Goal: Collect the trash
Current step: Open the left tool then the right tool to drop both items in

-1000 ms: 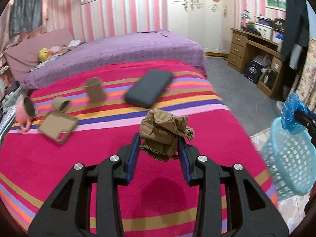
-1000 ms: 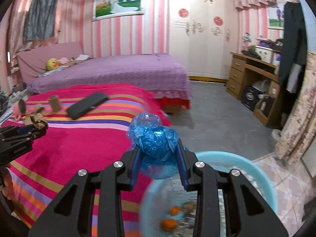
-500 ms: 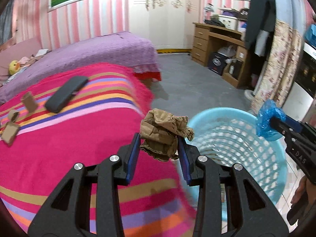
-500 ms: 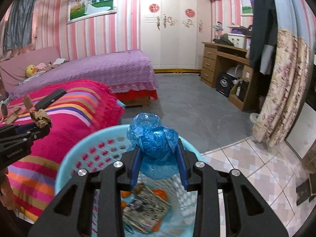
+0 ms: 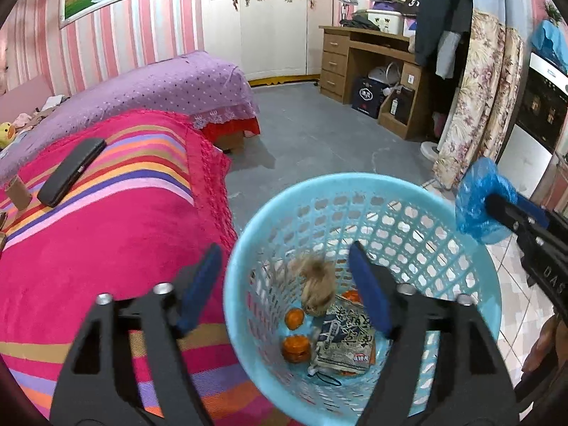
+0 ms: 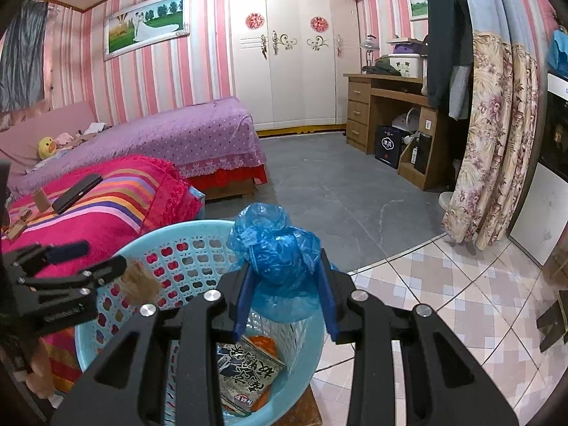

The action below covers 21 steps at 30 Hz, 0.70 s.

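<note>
Drop-off is the step you are in. Your left gripper has just been opening over the blue basket; its jaws stand wide with nothing between them, and the brown paper wad, blurred, is falling inside toward the printed wrapper and orange pieces at the bottom. Your right gripper is clamped on the crumpled blue plastic bag, which hangs above the basket's near rim in the right wrist view. The next move, as I judge it, calls for releasing that bag once it is squarely over the opening. Farther off, on the striped bed, cardboard scraps beside a dark case wait for collection.
</note>
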Tool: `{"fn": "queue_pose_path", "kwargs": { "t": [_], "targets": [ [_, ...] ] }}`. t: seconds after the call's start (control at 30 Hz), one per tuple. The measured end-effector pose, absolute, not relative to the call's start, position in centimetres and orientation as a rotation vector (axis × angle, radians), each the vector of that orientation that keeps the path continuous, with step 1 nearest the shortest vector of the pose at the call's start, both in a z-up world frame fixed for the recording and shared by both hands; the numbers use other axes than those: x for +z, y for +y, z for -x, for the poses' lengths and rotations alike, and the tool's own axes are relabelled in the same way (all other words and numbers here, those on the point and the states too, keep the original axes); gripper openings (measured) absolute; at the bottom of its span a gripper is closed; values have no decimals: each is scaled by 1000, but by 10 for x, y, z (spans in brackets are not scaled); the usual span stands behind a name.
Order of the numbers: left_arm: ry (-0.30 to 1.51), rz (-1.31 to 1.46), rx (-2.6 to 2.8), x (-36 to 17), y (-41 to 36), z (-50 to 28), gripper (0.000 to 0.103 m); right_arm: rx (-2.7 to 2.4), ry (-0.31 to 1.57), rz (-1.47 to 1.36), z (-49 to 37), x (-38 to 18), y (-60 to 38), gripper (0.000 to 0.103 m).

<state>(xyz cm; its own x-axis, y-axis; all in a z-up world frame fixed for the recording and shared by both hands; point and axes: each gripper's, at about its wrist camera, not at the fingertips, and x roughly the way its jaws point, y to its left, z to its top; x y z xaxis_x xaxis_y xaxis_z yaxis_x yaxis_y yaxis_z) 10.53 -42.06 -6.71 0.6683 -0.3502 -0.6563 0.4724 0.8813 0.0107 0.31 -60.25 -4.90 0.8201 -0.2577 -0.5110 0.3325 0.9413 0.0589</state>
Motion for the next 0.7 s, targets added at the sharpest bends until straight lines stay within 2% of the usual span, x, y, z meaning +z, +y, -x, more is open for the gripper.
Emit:
{"fn": "queue_pose_path", "kwargs": {
  "t": [0.07, 0.13, 0.33, 0.4, 0.43, 0.47, 0.7],
  "targets": [
    [687, -188, -447, -65, -415, -107, 85, -315, 530, -143, -5, -51, -602, 33],
    [682, -168, -430, -62, -403, -111, 89, -314, 533, -143, -6, -53, -601, 33],
    [675, -156, -381, -56, -377, -120, 90, -317, 538, -137, -14, -55, -594, 37],
    [673, -149, -366, -53, -369, -123, 91, -316, 545, -133, -17, -55, -590, 54],
    [672, -144, -359, -52, -365, -124, 91, -318, 548, -126, -19, -55, -587, 71],
    [673, -136, -353, -50, -360, -125, 91, -322, 544, -116, -20, -54, -583, 78],
    [656, -116, -319, -39, -327, -128, 94, -364, 526, -87, -28, -44, -565, 96]
  ]
}}
